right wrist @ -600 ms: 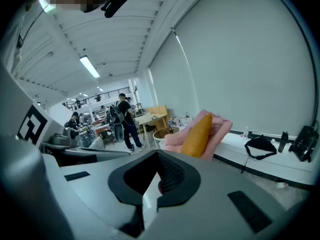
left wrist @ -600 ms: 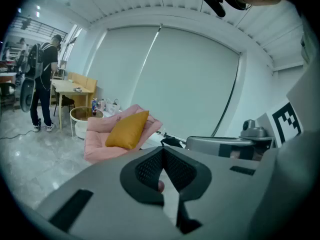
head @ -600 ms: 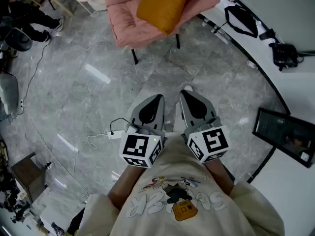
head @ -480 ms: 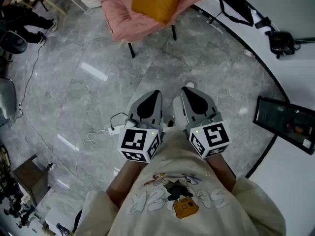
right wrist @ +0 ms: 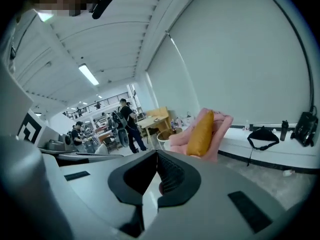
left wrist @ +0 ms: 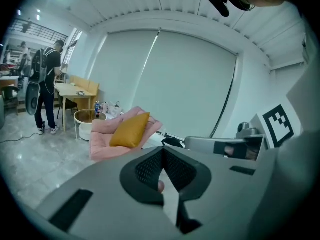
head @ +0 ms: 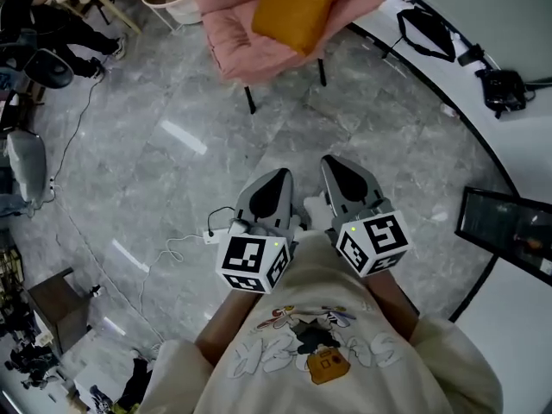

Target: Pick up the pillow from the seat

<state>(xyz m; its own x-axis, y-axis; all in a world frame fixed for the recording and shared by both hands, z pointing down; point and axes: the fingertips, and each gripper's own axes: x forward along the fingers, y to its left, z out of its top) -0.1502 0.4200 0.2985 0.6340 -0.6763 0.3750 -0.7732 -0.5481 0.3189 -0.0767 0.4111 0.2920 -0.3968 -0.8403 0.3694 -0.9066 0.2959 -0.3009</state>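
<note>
Fingers of the left gripper were pressed together with nothing between them, and so were those of the right gripper. Both grippers were side by side close to the person's chest, above the grey floor. Well apart at twelve o'clock, the mustard pillow leaned against the back of the pink seat, untouched

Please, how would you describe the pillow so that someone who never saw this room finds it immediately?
Across the grey marble floor stands a pink cushioned chair on dark legs. The pillow rests on it: mustard-yellow, the only thing of that colour there.
</note>
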